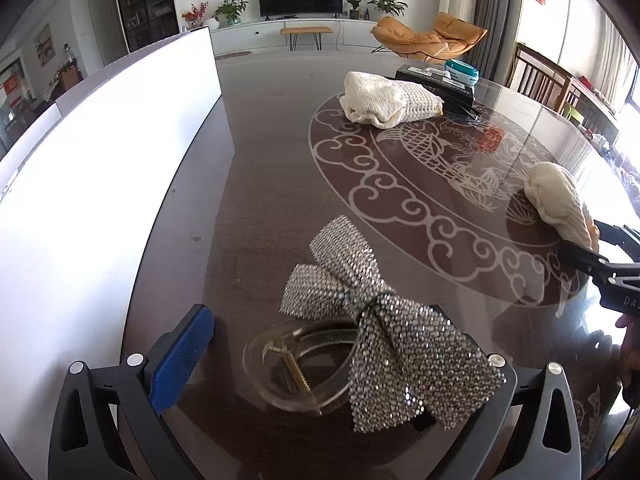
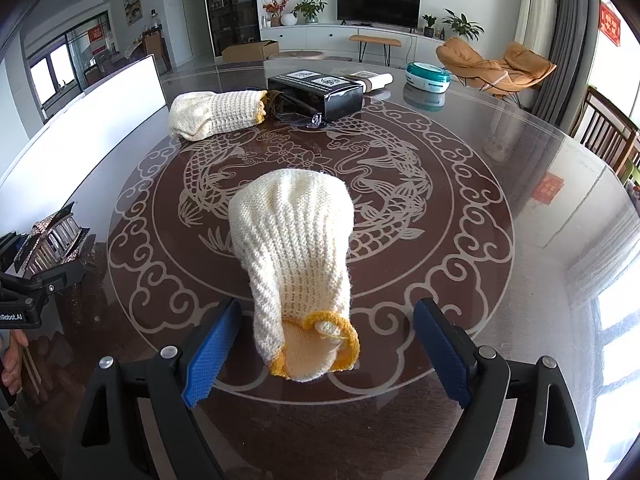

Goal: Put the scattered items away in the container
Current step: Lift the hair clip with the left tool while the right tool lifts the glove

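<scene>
A rhinestone bow hair clip (image 1: 384, 328) with a clear claw lies on the dark table between the open fingers of my left gripper (image 1: 332, 356); it also shows in the right wrist view (image 2: 52, 240). A cream knitted glove with a yellow cuff (image 2: 296, 264) lies between the open fingers of my right gripper (image 2: 328, 352), cuff toward the camera; the fingers do not touch it. It shows in the left wrist view (image 1: 560, 200) too. A second cream glove (image 2: 216, 114) lies farther back. The white container (image 1: 104, 168) stands at the left.
A black box (image 2: 320, 88) with dark glasses (image 2: 296, 114) beside it, a white roll (image 2: 374, 78) and a teal-and-white case (image 2: 427, 74) sit at the far side of the round glass-topped table (image 2: 520, 280). Wooden chairs (image 2: 608, 128) stand at the right.
</scene>
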Demonstrator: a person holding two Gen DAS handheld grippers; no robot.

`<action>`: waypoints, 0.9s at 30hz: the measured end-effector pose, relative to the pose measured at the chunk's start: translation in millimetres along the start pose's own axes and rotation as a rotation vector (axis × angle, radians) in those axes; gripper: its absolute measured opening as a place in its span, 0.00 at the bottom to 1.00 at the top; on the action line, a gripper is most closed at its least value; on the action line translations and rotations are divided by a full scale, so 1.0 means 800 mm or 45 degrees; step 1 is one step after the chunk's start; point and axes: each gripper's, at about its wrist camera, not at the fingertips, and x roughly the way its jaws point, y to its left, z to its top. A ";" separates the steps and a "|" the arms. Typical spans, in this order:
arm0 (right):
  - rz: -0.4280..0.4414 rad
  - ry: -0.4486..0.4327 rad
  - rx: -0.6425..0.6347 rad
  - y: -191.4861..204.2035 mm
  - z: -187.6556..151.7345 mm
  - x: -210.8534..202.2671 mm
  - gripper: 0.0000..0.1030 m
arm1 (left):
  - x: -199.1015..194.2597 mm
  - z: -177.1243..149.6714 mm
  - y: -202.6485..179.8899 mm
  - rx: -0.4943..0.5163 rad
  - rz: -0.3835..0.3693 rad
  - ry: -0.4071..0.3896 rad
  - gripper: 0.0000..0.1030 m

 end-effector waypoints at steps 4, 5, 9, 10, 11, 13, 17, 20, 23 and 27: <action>0.017 0.030 -0.032 -0.001 0.003 0.001 0.87 | -0.006 -0.008 0.007 -0.003 0.002 0.025 1.00; 0.031 0.051 -0.049 -0.001 0.005 0.001 0.87 | -0.006 -0.007 0.009 -0.027 0.010 0.039 1.00; 0.071 0.145 -0.087 -0.006 0.017 0.006 0.86 | -0.007 0.000 0.018 -0.114 -0.072 0.025 1.00; 0.082 0.153 -0.081 -0.007 0.021 0.007 0.86 | -0.005 0.004 0.017 -0.114 -0.067 0.029 1.00; 0.091 0.156 -0.077 -0.008 0.025 0.008 0.86 | -0.004 0.007 0.015 -0.103 -0.057 0.030 1.00; 0.098 0.165 -0.091 -0.007 0.036 0.011 0.86 | 0.000 0.013 0.008 -0.059 -0.038 0.039 1.00; 0.115 0.184 -0.114 -0.002 0.054 0.019 0.85 | 0.001 0.018 -0.014 0.065 -0.006 0.032 1.00; 0.168 0.216 -0.073 -0.005 0.060 0.024 0.61 | -0.002 0.021 -0.020 0.093 -0.037 0.019 0.76; 0.154 0.238 -0.065 -0.007 0.061 0.019 0.41 | -0.003 0.022 -0.014 0.040 -0.095 0.040 0.47; 0.159 0.203 -0.028 -0.016 0.062 -0.005 0.41 | -0.025 0.022 -0.012 0.024 -0.105 -0.002 0.46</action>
